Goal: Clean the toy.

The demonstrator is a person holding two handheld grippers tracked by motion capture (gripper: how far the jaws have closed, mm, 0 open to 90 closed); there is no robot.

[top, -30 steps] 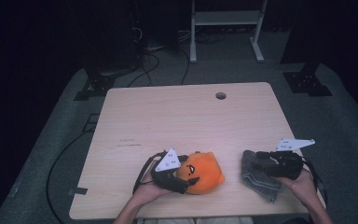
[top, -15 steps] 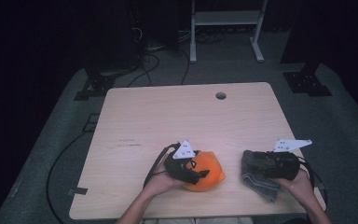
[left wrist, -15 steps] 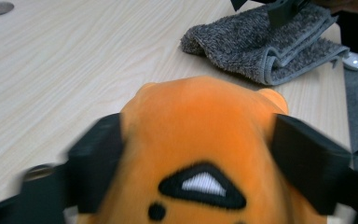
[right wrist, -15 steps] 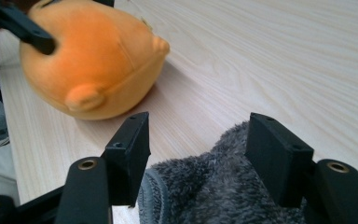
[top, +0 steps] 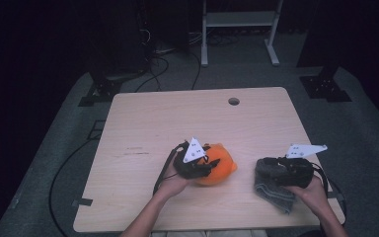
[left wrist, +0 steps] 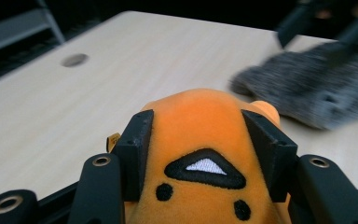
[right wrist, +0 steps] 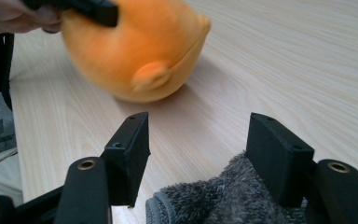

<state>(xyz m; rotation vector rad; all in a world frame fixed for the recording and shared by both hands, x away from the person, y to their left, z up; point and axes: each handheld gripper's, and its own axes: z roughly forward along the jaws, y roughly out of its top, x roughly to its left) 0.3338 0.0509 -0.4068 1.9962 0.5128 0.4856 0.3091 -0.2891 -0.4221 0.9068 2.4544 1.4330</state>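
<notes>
An orange plush toy (top: 223,172) with a black and white embroidered face lies near the table's front, left of centre. My left gripper (top: 211,165) is shut on it. Its jaws have just closed, and in the left gripper view the black pads (left wrist: 137,144) press into both sides of the plush toy (left wrist: 205,121). A grey fluffy cloth (top: 275,191) lies at the front right. My right gripper (top: 270,170) rests over it, open, its jaws having just widened a little. In the right gripper view the cloth (right wrist: 214,200) bunches low between the pads (right wrist: 279,158), unpinched, with the plush toy (right wrist: 135,51) beyond.
The pale wooden table (top: 177,123) has a round cable hole (top: 234,101) near its far edge. Behind it on the dark floor stand a white metal frame (top: 237,19), black stands and loose cables (top: 163,54). The person's forearms enter from the bottom edge.
The left gripper slid right from beside the plush toy onto it and its jaws closed on the toy, which shifted slightly away from the front edge. The right hand stayed over the cloth.
</notes>
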